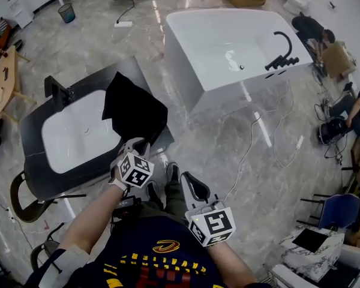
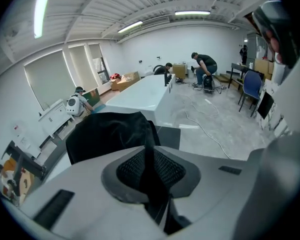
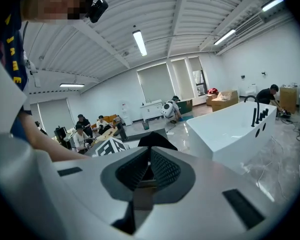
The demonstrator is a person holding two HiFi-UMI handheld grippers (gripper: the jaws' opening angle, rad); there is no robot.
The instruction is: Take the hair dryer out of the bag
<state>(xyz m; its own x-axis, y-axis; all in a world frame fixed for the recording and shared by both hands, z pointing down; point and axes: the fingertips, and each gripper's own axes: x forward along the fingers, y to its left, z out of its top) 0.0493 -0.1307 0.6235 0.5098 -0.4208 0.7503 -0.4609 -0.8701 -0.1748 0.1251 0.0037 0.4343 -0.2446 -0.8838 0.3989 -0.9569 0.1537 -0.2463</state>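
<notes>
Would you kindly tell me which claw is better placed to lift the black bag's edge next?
Left. The left claw grips fabric of the black bag between its jaws; the right claw is shut, empty and farther back.

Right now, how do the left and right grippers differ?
The left gripper is closed on a fold of the black bag; the right gripper is shut on nothing. The left gripper reaches the bag on the sink counter; the right gripper is apart from it, touching nothing. Both are the same white two-jaw design.
</notes>
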